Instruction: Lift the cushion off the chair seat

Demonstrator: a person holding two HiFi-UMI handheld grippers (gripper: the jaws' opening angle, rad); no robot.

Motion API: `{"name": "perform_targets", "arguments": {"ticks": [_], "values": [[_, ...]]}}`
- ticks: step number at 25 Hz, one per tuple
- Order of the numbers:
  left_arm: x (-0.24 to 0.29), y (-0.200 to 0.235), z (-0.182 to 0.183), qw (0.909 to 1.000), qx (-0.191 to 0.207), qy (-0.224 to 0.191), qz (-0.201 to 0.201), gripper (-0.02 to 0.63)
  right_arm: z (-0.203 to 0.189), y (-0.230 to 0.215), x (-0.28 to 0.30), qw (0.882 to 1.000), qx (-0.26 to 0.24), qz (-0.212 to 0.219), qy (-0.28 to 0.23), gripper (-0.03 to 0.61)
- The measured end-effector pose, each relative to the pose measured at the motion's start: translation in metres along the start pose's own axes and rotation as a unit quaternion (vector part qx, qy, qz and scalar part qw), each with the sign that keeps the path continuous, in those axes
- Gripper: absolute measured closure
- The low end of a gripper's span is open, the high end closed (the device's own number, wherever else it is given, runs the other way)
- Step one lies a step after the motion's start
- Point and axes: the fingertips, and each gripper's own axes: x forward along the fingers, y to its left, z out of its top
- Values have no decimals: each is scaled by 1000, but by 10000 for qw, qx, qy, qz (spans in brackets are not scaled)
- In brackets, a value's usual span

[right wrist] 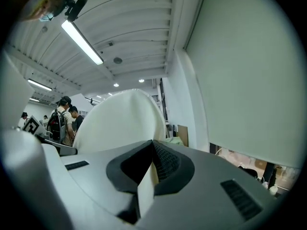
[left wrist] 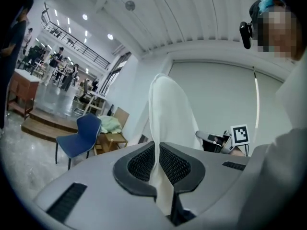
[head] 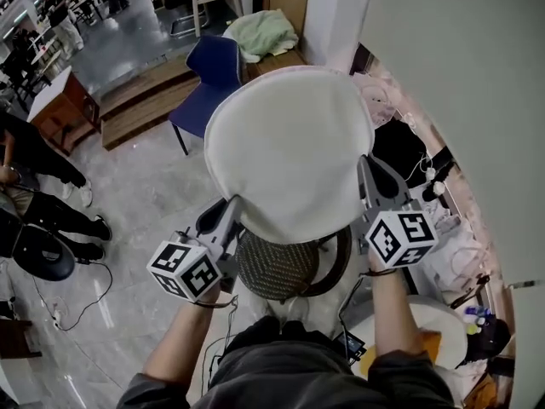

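The left gripper (head: 226,214) is closed on the cushion's (head: 289,152) near-left rim; in its own view the white edge (left wrist: 168,114) runs up from between the pressed pads (left wrist: 144,164). The right gripper (head: 368,173) is clamped the same way on the near-right rim, with a fold of the fabric pinched in its jaws (right wrist: 152,152). Between them the round white cushion hangs in the air, clear of the woven chair seat (head: 277,267) directly below it and nearer the person.

The hold looks like the weak point: each pinch takes only a thin bit of edge. If the hands pull apart, or one rises faster than the other, the rim could slide out of one grip, and the cushion would swing from the other or drop back on the seat.

Count: two grippers, one cushion, one woven seat, one blue chair (head: 213,66) further back.
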Motion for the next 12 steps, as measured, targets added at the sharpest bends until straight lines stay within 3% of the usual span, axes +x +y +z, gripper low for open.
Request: {"name": "perform_targets", "arguments": {"ticks": [12], "values": [[-20,-51,77,9952,680,-610,-363,580,89,12,-55,9957,-96,-192,-904,566]]}}
